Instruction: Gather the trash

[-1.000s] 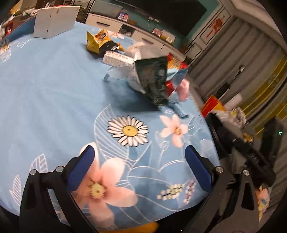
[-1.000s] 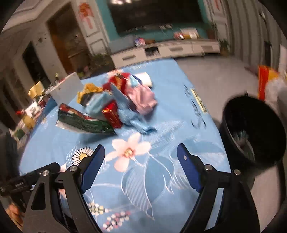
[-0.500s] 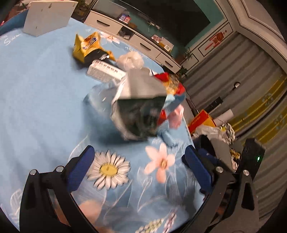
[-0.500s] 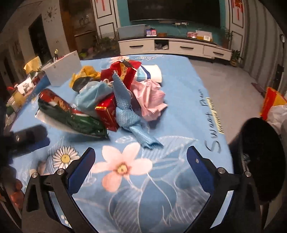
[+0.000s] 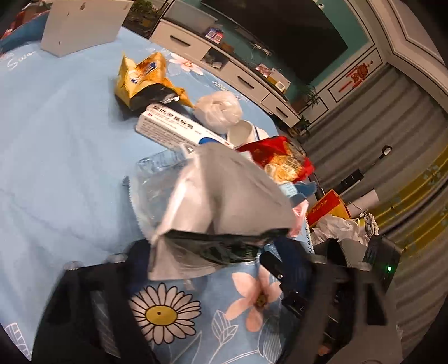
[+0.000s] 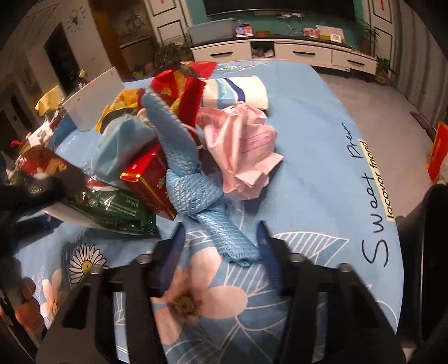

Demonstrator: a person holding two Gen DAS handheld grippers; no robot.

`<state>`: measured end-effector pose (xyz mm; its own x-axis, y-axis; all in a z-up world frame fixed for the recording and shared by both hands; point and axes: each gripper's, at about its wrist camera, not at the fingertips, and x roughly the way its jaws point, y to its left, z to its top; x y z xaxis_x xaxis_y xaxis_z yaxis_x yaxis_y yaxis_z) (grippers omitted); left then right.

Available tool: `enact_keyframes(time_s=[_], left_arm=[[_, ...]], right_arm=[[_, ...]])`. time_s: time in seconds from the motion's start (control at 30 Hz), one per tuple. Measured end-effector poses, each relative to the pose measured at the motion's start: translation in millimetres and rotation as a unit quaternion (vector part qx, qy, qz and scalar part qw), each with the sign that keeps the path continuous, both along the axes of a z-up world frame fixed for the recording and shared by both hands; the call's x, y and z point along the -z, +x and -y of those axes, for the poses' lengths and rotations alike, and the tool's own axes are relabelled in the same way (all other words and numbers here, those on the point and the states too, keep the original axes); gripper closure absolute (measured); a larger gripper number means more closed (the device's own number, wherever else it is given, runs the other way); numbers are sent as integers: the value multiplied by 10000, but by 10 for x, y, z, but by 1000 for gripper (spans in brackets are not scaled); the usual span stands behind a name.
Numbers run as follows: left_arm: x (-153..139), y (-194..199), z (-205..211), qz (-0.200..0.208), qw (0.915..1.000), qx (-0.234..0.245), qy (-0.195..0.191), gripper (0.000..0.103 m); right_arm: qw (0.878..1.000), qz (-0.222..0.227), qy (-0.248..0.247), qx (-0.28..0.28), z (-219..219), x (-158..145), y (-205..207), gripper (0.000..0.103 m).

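Note:
A heap of trash lies on the blue flowered tablecloth (image 5: 56,145). My left gripper (image 5: 207,260) has its jaws on either side of the near end of a green snack bag with a silver inside (image 5: 221,201), half closed around it. The bag also shows in the right wrist view (image 6: 112,207). My right gripper (image 6: 221,249) has its jaws narrowed around the tip of a twisted blue cloth (image 6: 193,184). A pink plastic bag (image 6: 240,145), a red box (image 6: 148,182) and a red wrapper (image 6: 182,84) lie beside the cloth.
A yellow snack bag (image 5: 142,75), a white carton (image 5: 170,126), a crumpled white bag (image 5: 218,109) and a paper cup (image 6: 235,89) lie farther back. A white box (image 5: 81,25) stands at the far edge. A black bin (image 6: 425,246) stands off the table's right side.
Both grippers moved forward into the heap and their jaws narrowed. The left now straddles the green bag's end; the right straddles the blue cloth's tip.

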<state>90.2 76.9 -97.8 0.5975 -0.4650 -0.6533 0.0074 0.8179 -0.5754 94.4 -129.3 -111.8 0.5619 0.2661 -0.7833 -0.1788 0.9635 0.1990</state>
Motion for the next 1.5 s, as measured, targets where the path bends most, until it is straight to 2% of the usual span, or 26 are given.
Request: enact_keyframes(time_s=[0.03, 0.1, 0.13, 0.17, 0.53, 0.7, 0.83, 0.9, 0.93, 0.97, 1.13, 1.23, 1.33, 1.4, 1.43, 1.47, 1.5], left_arm=[[22, 7, -25, -51, 10000, -13, -20, 51], [40, -18, -86, -75, 9999, -11, -115, 56], [43, -29, -106, -72, 9999, -11, -122, 62], [37, -48, -127, -64, 9999, -8, -122, 66], [-224, -536, -306, 250, 9992, 319, -38, 69], [-373, -769, -297, 556, 9966, 582, 182, 69], [-354, -801, -313, 479, 9967, 598, 252, 68], [-328, -783, -273, 372, 9959, 737, 382, 60], [-309, -792, -280, 333, 9961, 693, 422, 48], [-278, -791, -285, 292, 9962, 672, 472, 43], [-72, -784, -330, -116, 9963, 617, 580, 43], [32, -803, -312, -312, 9961, 672, 472, 34], [88, -808, -229, -367, 9956, 725, 465, 33], [113, -786, -204, -383, 9960, 680, 446, 38], [129, -783, -201, -425, 9959, 677, 435, 61], [145, -776, -191, -470, 9956, 732, 350, 80], [144, -779, -186, -465, 9956, 756, 310, 80]], right_arm=[[10000, -15, 1, -19, -1, 3, 6, 73], [9999, -37, -14, -112, -36, 1, -25, 86], [9998, -51, -14, -171, -56, 7, -52, 92], [9998, -53, -10, -194, -72, 6, -74, 95], [9989, 278, 369, -55, 23, -287, -681, 98], [9971, 602, 463, -32, 131, -514, -981, 99], [9954, 762, 577, 22, 194, -617, -1096, 99], [9948, 825, 597, 16, 209, -658, -1120, 99], [9946, 842, 604, 10, 218, -663, -1134, 99], [9944, 853, 624, 14, 216, -664, -1146, 99], [9938, 864, 699, -52, 205, -661, -1179, 99], [9935, 857, 747, -35, 218, -656, -1185, 99], [9935, 843, 767, -46, 227, -634, -1185, 99], [9936, 826, 762, -62, 226, -623, -1184, 99], [9936, 823, 765, -69, 225, -623, -1184, 99], [9937, 817, 759, -63, 228, -620, -1185, 99], [9937, 821, 767, -52, 238, -621, -1187, 99]])
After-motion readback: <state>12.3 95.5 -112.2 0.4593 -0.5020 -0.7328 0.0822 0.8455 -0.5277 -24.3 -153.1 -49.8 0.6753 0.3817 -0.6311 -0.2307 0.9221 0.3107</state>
